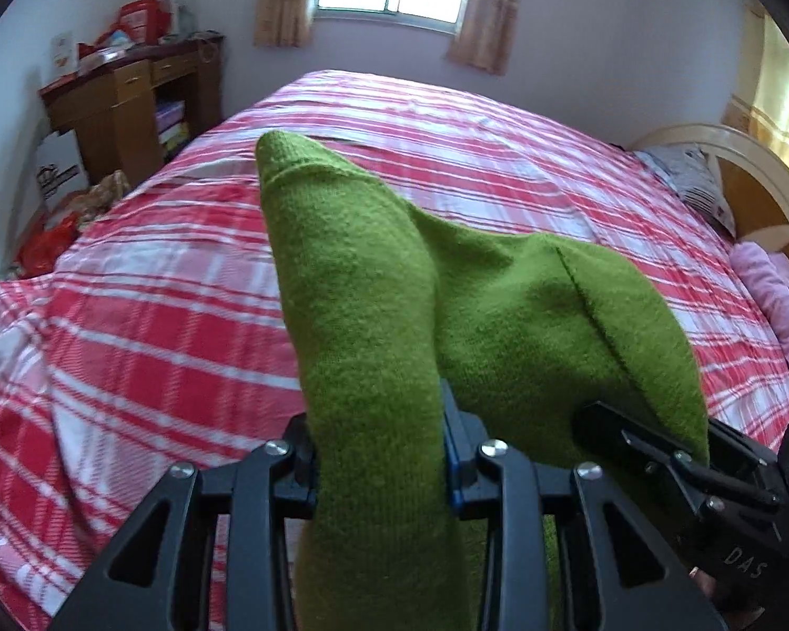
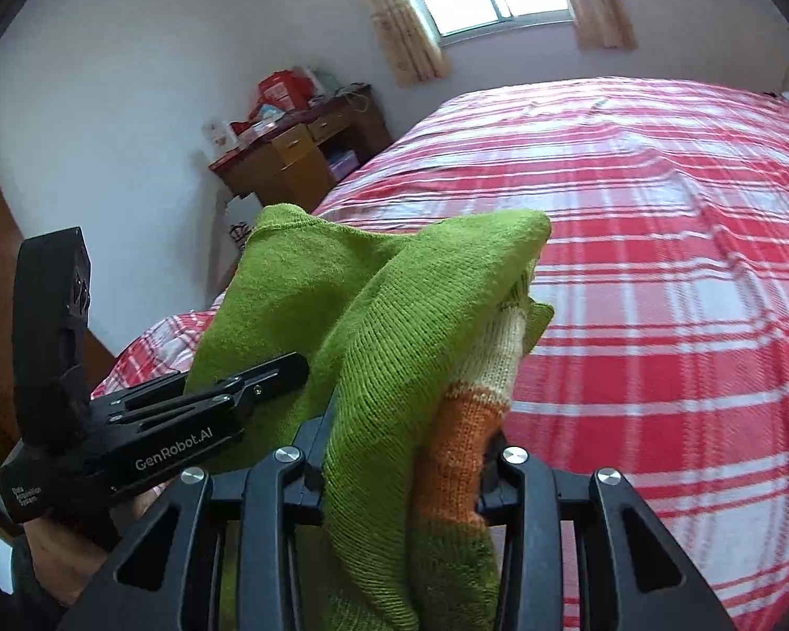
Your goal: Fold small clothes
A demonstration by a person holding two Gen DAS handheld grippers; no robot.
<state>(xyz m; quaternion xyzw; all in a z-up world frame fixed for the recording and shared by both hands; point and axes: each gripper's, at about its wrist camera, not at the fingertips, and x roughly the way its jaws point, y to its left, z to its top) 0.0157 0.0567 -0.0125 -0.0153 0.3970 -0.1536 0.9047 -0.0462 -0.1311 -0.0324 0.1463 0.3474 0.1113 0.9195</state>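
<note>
Left wrist view — both grippers, left gripper (image 1: 381, 465) and right gripper (image 2: 402, 468), clamp green knit garment (image 1: 363, 284) above bed (image 1: 499, 158).

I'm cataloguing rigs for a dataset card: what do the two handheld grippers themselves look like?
Both are matte black. The left gripper has silver screws, triangular cutouts and a blue finger edge; in the right view its body reads "GenRobot.AI". The right gripper matches, silver screws and cutouts. No cables visible.

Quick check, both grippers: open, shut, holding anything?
Left gripper: shut on the green knitted garment.
Right gripper: shut on the same green knitted garment, at a part with orange and cream stripes.
</note>
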